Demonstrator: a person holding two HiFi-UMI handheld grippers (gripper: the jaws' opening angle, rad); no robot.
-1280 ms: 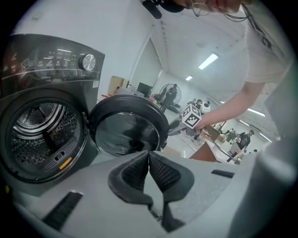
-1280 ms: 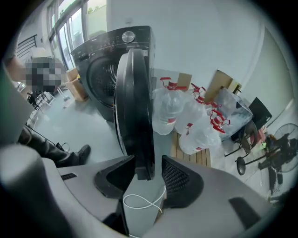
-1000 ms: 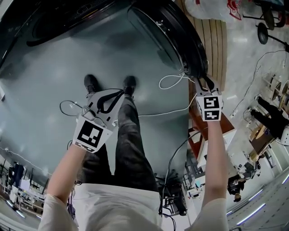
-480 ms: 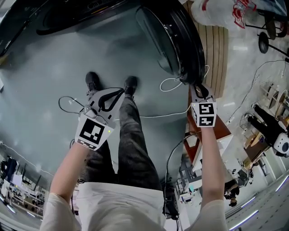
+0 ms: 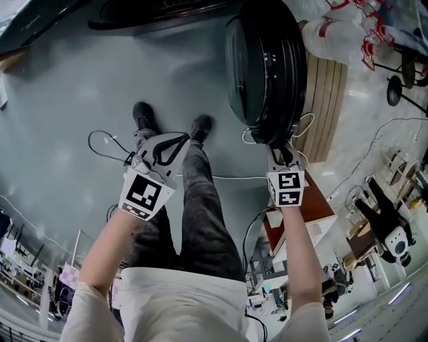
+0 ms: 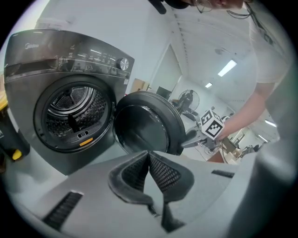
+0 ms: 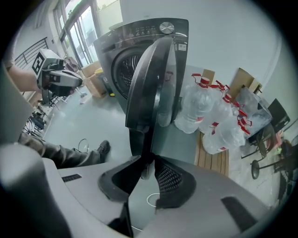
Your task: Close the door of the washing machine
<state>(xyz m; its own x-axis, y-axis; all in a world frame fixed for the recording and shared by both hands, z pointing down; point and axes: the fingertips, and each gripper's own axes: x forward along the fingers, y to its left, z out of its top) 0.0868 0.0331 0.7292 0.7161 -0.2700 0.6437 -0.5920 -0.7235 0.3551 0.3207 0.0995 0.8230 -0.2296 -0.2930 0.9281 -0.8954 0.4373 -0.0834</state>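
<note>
The dark grey washing machine [image 6: 70, 116] stands with its drum open; in the head view only its front [image 5: 154, 10] shows at the top edge. Its round black door [image 5: 264, 73] is swung out, seen edge-on in the right gripper view [image 7: 151, 83]. My right gripper [image 5: 279, 150] has the door's lower rim between its fingertips [image 7: 148, 162]. The pads touch the rim while the jaws are opening. The left gripper view shows that gripper [image 6: 188, 139] at the door's edge. My left gripper [image 5: 175, 138] hangs over the floor by the person's shoes, shut on nothing [image 6: 149, 155].
Large clear water bottles [image 7: 209, 111] lie on a wooden pallet [image 5: 324, 93] just right of the door. White cables [image 5: 107, 143] loop across the grey floor. The person's shoes [image 5: 144, 117] stand in front of the machine. A red-brown box [image 5: 301, 207] sits under my right arm.
The door has swung further toward the machine. My right gripper went with it, leftward in the head view. My left gripper drifted slightly.
</note>
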